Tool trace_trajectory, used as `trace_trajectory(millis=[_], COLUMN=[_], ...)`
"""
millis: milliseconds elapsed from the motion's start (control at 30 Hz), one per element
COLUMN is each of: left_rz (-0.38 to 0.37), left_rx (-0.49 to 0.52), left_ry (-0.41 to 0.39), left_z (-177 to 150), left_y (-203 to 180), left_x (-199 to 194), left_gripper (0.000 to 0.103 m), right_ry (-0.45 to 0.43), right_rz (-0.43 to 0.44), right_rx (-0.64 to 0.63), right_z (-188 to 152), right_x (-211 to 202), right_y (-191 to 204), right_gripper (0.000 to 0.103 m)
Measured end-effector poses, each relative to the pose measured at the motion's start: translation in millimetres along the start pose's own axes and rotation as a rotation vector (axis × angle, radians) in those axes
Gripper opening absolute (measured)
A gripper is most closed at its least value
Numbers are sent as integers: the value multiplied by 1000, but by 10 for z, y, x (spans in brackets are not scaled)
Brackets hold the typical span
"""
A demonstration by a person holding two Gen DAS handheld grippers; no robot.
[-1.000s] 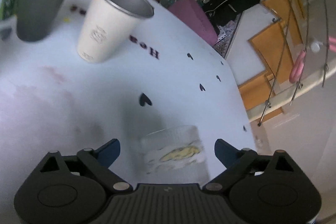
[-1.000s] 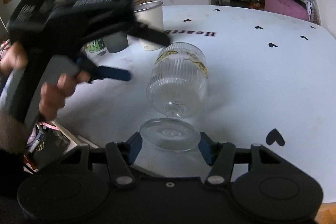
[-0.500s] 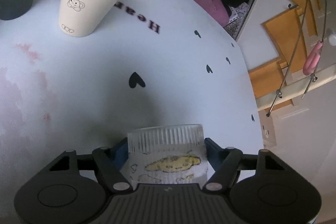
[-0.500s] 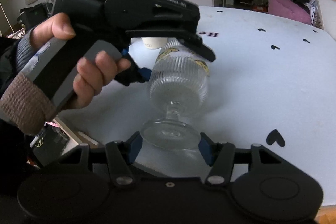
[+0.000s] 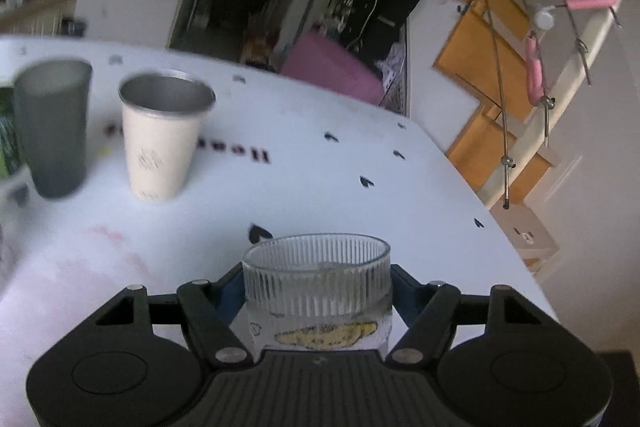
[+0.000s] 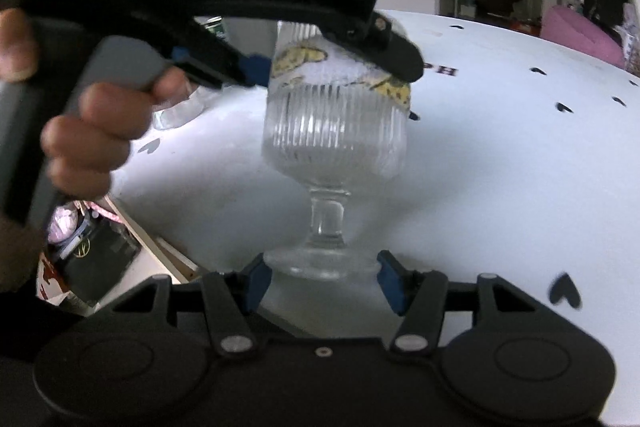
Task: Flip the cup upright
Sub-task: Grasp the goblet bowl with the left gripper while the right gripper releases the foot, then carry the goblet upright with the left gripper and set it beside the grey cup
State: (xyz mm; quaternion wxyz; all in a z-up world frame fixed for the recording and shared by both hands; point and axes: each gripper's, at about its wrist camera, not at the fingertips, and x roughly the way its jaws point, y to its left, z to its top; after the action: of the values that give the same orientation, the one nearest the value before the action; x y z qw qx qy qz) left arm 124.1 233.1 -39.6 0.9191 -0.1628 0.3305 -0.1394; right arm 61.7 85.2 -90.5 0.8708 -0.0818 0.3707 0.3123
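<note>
The cup is a clear ribbed glass goblet [image 6: 334, 135] with a yellow cartoon band, a stem and a round foot. It stands nearly upright on the white table [image 6: 500, 155]. My left gripper [image 5: 316, 287] is shut on the goblet's bowl [image 5: 316, 279] near the rim, and it also shows in the right wrist view [image 6: 320, 63], gripping the top of the bowl. My right gripper [image 6: 324, 275] has its blue fingers against both sides of the goblet's foot [image 6: 322, 265] at table level.
A cream metal-lined cup [image 5: 162, 135] and a dark grey tumbler [image 5: 52, 127] stand upright at the far left of the table. Black hearts and lettering mark the tabletop. The table's right edge [image 5: 520, 267] is close to the goblet. A pink seat [image 5: 332, 71] stands beyond.
The left gripper closed on the goblet's bowl and swung it up from lying on its side to nearly upright. The right gripper stayed on the foot.
</note>
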Motion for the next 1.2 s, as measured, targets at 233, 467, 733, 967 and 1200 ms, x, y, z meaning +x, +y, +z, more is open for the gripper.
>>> trace_trajectory(millis=[233, 467, 733, 967, 1200], left_rz=[96, 311, 455, 467, 454], left_rx=[74, 159, 171, 187, 176], left_ry=[-90, -198, -277, -308, -300], left_z=[-4, 58, 160, 126, 77], left_y=[63, 182, 429, 433, 451], left_x=[-162, -147, -83, -62, -115], left_gripper=[73, 73, 73, 73, 75], right_ry=[-57, -75, -83, -86, -124], right_rz=[-33, -42, -42, -42, -46], right_rx=[19, 63, 68, 65, 83], right_z=[76, 70, 88, 95, 148], right_x=[-34, -43, -34, -34, -102], right_y=[-28, -133, -136, -118, -126], right_gripper=[71, 71, 71, 71, 71])
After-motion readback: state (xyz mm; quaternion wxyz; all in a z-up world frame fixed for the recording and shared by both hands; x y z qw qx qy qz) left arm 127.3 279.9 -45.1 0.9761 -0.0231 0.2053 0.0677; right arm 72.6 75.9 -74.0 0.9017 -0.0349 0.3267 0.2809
